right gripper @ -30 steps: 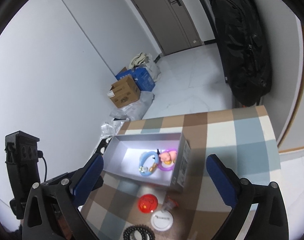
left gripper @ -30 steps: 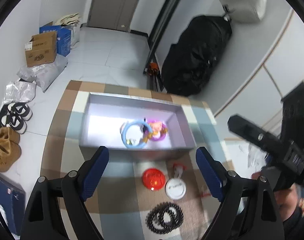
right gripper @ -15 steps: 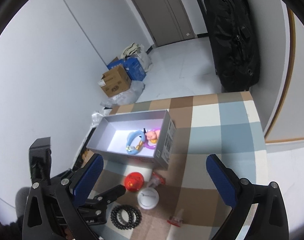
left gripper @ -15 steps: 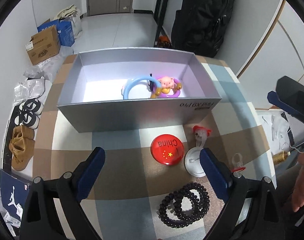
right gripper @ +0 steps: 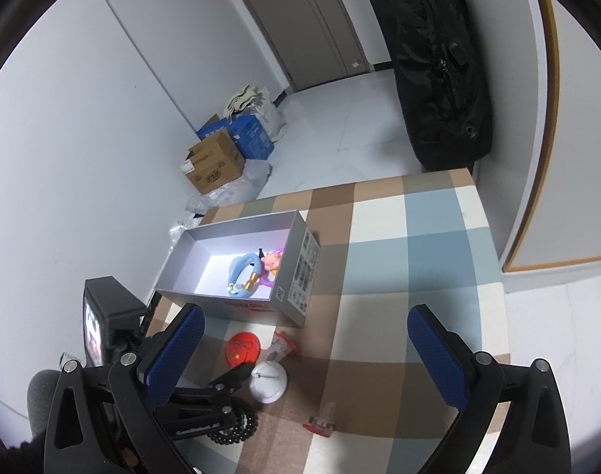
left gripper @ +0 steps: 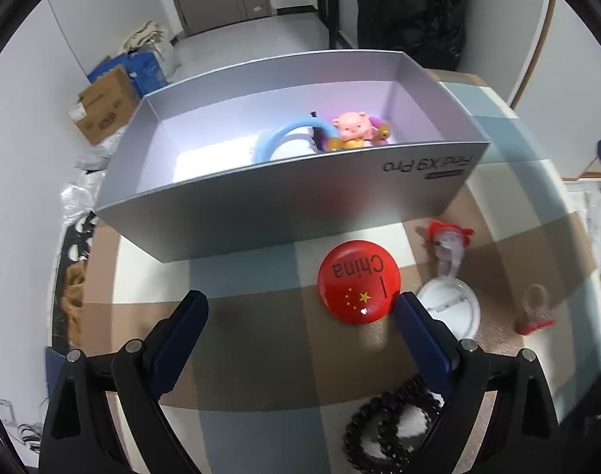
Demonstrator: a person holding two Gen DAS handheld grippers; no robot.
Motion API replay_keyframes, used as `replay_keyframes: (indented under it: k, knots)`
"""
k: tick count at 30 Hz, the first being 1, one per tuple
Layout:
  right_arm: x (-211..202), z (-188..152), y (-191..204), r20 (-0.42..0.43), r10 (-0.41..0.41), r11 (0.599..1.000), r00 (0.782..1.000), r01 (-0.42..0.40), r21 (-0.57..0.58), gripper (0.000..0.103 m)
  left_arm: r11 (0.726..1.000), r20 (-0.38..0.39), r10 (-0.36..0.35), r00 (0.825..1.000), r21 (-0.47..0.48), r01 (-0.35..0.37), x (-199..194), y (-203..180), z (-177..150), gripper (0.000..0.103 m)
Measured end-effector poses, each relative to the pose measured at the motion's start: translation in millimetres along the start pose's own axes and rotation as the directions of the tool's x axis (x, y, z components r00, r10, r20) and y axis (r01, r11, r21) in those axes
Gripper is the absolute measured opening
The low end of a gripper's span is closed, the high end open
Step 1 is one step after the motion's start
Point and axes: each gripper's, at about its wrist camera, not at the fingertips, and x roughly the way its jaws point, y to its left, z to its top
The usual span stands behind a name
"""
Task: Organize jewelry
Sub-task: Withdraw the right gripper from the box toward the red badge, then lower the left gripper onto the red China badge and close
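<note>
Checked tablecloth, grey box holding blue bracelet. Left gripper wide open, empty, low beside red badge. Right gripper open, empty, high. Likely approach step; next: shift right, straddle badge, close.

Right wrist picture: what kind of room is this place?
Probably a room in someone's home. There is a door, a tiled floor with cardboard boxes by the wall, and a table with a checked cloth holding a grey box of trinkets.
</note>
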Motion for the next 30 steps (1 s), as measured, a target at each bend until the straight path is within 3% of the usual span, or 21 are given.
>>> replay_keyframes:
  k: [7,14,21,24,30]
  knots:
    - [-4,1,2,0.015,0.004,1.0,1.0,-0.004,-0.012,0.103,0.999,0.012,0.003,1.0,0.033,-0.004,0,-7,0,0.093]
    - [-2,-3,2,0.0,-0.002,1.0,1.0,0.002,-0.022,0.103,0.99,0.064,0.025,0.998,0.138,-0.034,-1,-24,2,0.091]
    - [-1,-5,-3,-0.007,-0.007,1.0,1.0,0.007,-0.007,0.103,0.986,0.007,-0.153,0.988,0.064,0.152,-1,-14,5,0.05]
    - [0,-6,-4,-0.012,-0.006,1.0,1.0,0.006,0.003,0.103,0.985,0.007,-0.164,0.986,0.057,0.163,-2,-14,5,0.038]
    - [3,-9,-5,-0.024,-0.013,1.0,1.0,0.013,0.005,0.103,0.974,-0.004,-0.226,0.974,0.003,0.226,-2,-8,7,0.038]
